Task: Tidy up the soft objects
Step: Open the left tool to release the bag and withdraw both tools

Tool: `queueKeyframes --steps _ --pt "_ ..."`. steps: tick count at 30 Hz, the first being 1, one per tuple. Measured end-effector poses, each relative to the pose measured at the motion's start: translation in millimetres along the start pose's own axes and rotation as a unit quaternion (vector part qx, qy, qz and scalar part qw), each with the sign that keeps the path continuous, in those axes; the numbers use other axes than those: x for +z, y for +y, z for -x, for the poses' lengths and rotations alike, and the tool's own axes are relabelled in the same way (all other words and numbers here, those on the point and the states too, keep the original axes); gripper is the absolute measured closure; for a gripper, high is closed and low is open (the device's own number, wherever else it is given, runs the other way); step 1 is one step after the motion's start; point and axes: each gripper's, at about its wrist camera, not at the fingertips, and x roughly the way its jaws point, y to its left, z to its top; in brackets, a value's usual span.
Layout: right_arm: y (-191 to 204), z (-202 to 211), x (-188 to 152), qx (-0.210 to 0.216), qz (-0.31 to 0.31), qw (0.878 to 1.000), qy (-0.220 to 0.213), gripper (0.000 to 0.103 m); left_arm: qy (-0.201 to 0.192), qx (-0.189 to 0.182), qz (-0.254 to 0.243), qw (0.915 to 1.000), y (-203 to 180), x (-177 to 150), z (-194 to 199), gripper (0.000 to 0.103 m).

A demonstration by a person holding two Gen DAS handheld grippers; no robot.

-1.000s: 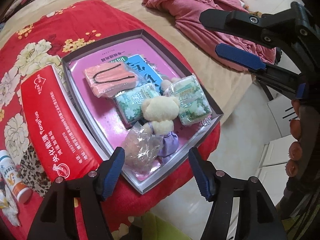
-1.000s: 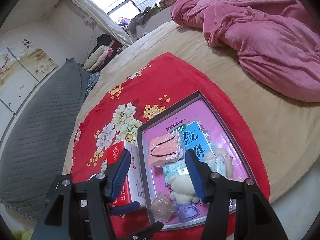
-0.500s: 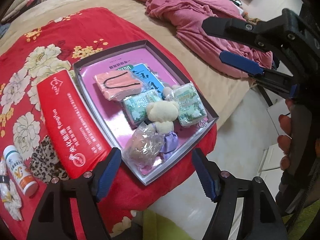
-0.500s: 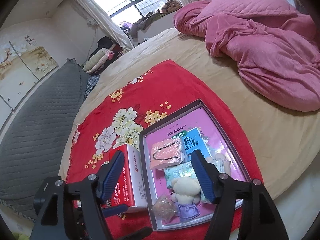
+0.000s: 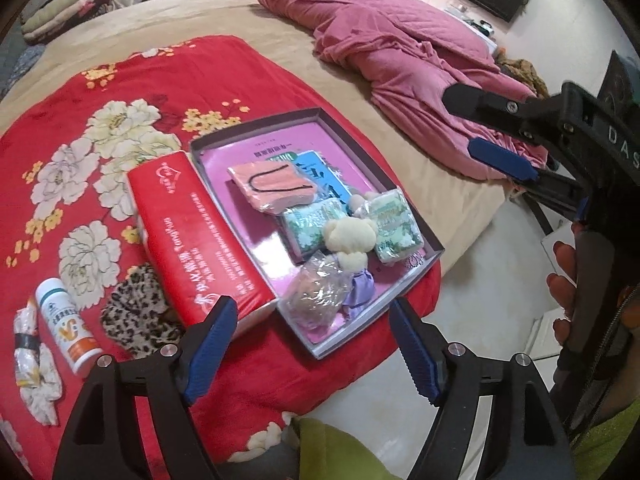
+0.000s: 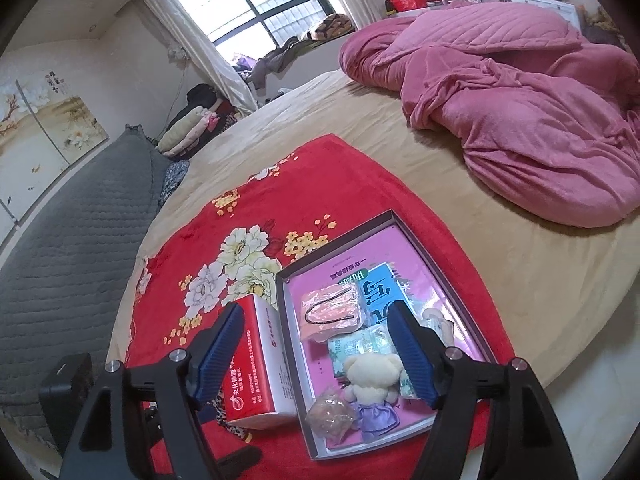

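Both 2-finger tools, left gripper (image 5: 314,352) and right gripper (image 6: 328,354), have just been spreading, empty, above the shallow grey-rimmed tray (image 5: 436,246). Approach the cream plush bear (image 5: 350,238) ahead squarely.

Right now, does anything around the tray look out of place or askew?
Yes. The tray overhangs the bed's edge at its near corner, and a leopard-print cloth lies crumpled outside it, partly under the red box.

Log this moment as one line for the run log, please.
left gripper: open, just opening, empty | right gripper: open, just opening, empty | tray: holds plush bear, tissue packs | red box: beside tray
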Motion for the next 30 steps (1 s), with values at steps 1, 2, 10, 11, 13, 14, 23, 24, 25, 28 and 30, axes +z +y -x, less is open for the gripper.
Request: queueKeyframes --steps 1,2,10,11,13,14,23,24,25,28,30 --pt "1 2 -1 -0.003 0.002 1.0 -0.002 0.029 -0.003 0.001 0.001 1.0 2 -1 3 0.024" --pt "2 3 -1 -0.005 0.003 1.0 -0.003 0.029 -0.005 0.003 0.002 1.0 2 -1 5 0.024" --pt "14 23 -6 -0.033 0.021 0.999 -0.026 0.023 -0.022 0.013 0.007 0.9996 10 -9 24 0.024" --pt "15 25 -7 -0.032 0.019 0.999 -0.028 0.023 -0.024 0.013 0.008 0.9996 11 -9 27 0.024" --pt "15 31 -7 -0.033 0.017 0.999 -0.036 0.023 -0.027 0.015 0.01 0.9995 14 -11 31 0.024" --pt "15 34 -7 -0.034 0.015 0.999 -0.04 0.023 -0.03 0.015 0.011 0.9994 15 -12 34 0.024" --pt "37 67 -9 -0.059 0.033 0.994 -0.089 0.023 -0.054 0.025 0.018 0.998 29 -23 59 0.023" --pt "42 69 -9 -0.063 0.039 0.993 -0.091 0.022 -0.056 0.027 0.02 0.9979 31 -24 61 0.023" --pt "49 70 -10 -0.067 0.047 0.992 -0.092 0.022 -0.058 0.027 0.023 0.9977 34 -25 64 0.023" --pt "65 72 -13 -0.068 0.065 0.991 -0.092 0.022 -0.064 0.033 0.031 0.9969 45 -31 71 0.023" --pt "80 69 -17 -0.073 0.087 0.99 -0.086 0.022 -0.066 0.037 0.038 0.9964 54 -36 76 0.023"
